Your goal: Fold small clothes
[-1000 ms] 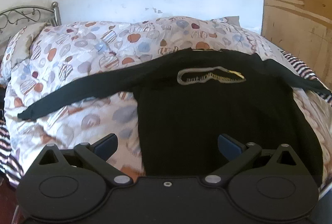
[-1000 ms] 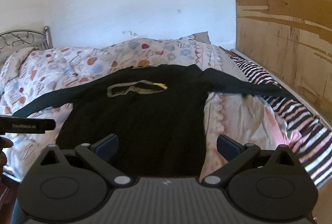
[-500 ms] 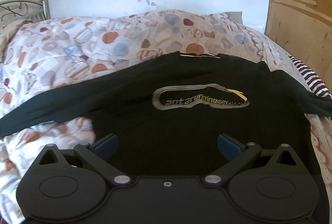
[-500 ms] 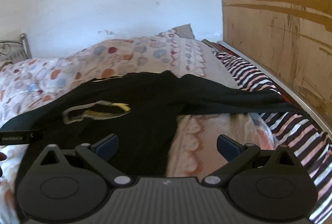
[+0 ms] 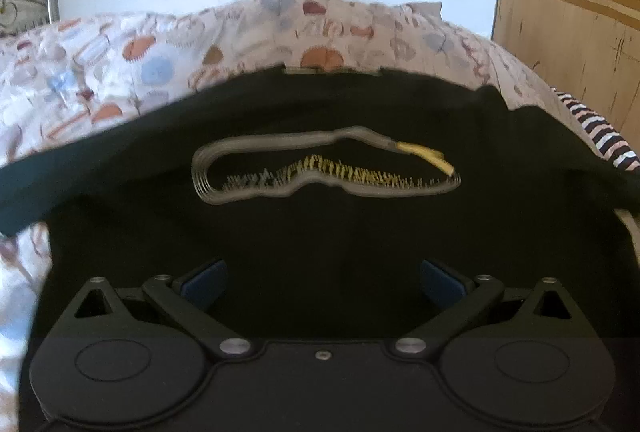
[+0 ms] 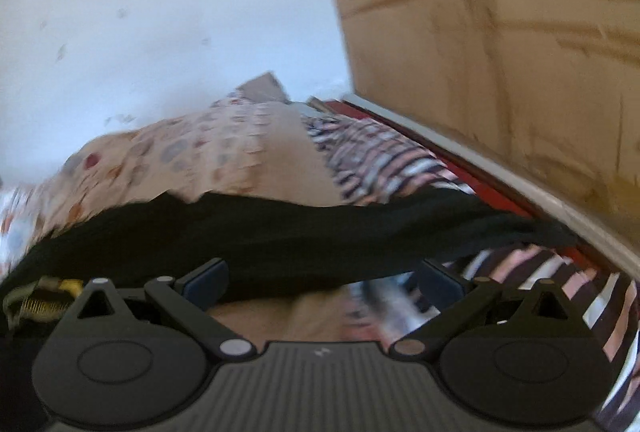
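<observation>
While both my grippers, left point(image 5: 322, 282) and right point(image 6: 322, 282), gape empty, the shirt point(image 5: 320, 232) lies spread on the quilt point(image 5: 120, 52); its right sleeve point(image 6: 360, 228) trails toward the bed's edge; a shallow pinch could drag quilt along or bunch the fold.
</observation>
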